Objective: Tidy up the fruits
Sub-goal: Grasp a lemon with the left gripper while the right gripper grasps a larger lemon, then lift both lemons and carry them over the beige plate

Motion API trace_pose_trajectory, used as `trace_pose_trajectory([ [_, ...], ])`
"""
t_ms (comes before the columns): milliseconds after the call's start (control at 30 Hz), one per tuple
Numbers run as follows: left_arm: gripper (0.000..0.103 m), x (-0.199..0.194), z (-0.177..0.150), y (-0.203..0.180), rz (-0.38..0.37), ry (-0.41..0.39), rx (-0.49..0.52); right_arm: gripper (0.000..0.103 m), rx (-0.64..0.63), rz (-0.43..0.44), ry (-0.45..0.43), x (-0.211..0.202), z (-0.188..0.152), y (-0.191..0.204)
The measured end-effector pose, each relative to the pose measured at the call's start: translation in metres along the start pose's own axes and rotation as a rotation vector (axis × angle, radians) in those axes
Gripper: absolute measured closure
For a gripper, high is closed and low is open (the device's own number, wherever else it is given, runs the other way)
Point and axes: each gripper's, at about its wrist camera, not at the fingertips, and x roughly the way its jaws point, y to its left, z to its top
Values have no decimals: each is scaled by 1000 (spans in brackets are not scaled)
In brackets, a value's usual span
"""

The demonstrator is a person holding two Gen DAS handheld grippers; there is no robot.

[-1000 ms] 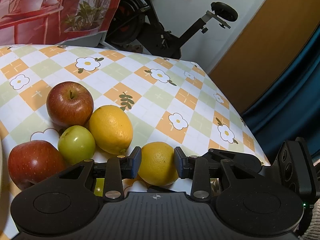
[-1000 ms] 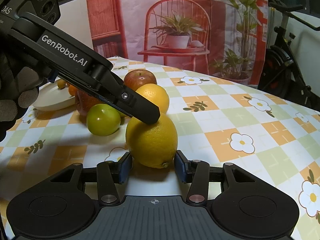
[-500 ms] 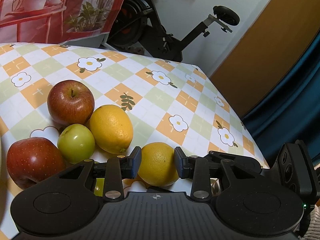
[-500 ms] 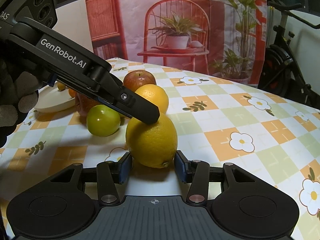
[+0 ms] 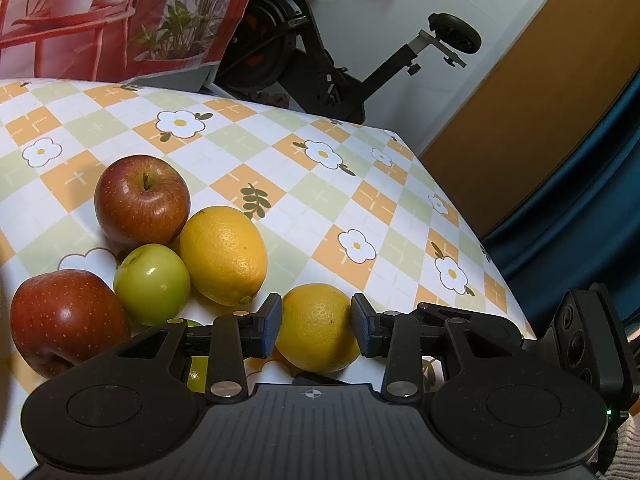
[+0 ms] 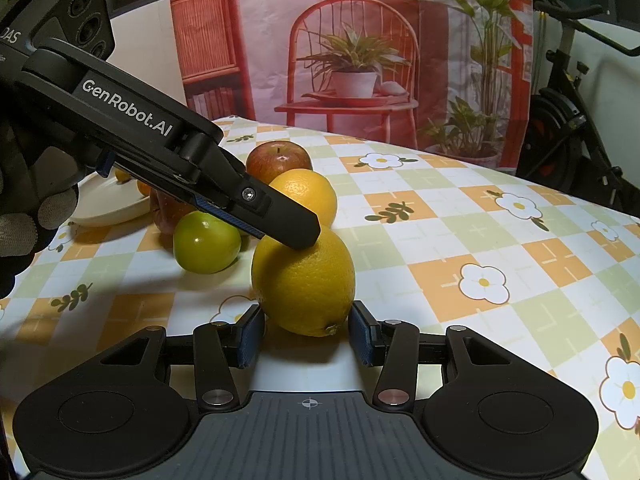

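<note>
An orange (image 5: 316,330) (image 6: 304,284) rests on the checked tablecloth with both grippers around it. My left gripper (image 5: 317,326) straddles it, its jaws opening and the pads just beside its flanks. In the right wrist view one of the left fingers (image 6: 296,236) lies across the orange's top. My right gripper (image 6: 307,330) is shut on the orange's near end, pads against both sides. To the left sits a cluster: a second orange (image 5: 224,254), a green apple (image 5: 152,284) and two red apples (image 5: 142,200) (image 5: 66,318).
A white plate (image 6: 108,204) holding small fruit sits behind the cluster, near a gloved hand (image 6: 24,224). The table edge (image 5: 460,216) drops off at the right toward a blue curtain. An exercise bike (image 5: 320,64) stands beyond the far edge.
The left gripper's pads have spread slightly apart around the orange. The orange, the other fruit and the right gripper have not moved.
</note>
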Motion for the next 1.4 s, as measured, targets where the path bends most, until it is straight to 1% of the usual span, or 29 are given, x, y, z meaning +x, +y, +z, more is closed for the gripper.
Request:
trace_pose_trajectory([
  [33, 51, 0, 0, 0, 9, 0, -3, 60, 1, 1, -1, 0, 0, 0],
  [100, 48, 1, -1, 2, 19, -1, -6, 60, 0, 0, 0, 0, 0, 0],
  [333, 50, 4, 0, 5, -8, 5, -38, 60, 0, 1, 0, 0, 0, 0],
  [433, 52, 6, -2, 6, -40, 13, -54, 60, -4, -2, 1, 0, 0, 0],
  [733, 53, 6, -2, 5, -35, 8, -41, 60, -8, -5, -5, 0, 0, 1],
  [967, 53, -4, -2, 1, -24, 6, -17, 60, 3, 6, -35, -5, 0, 8],
  [1033, 53, -10, -3, 1, -15, 0, -6, 60, 5, 7, -36, -6, 3, 14],
  [1167, 53, -34, -1, 3, -9, -43, -9, 60, -14, 16, -58, -11, 17, 29],
  [1367, 53, -81, 5, 13, 23, -128, 0, 60, -79, 53, -89, -10, 56, 59],
  [1400, 53, -90, 6, 16, 30, -154, -7, 60, -89, 62, -93, -8, 63, 65],
])
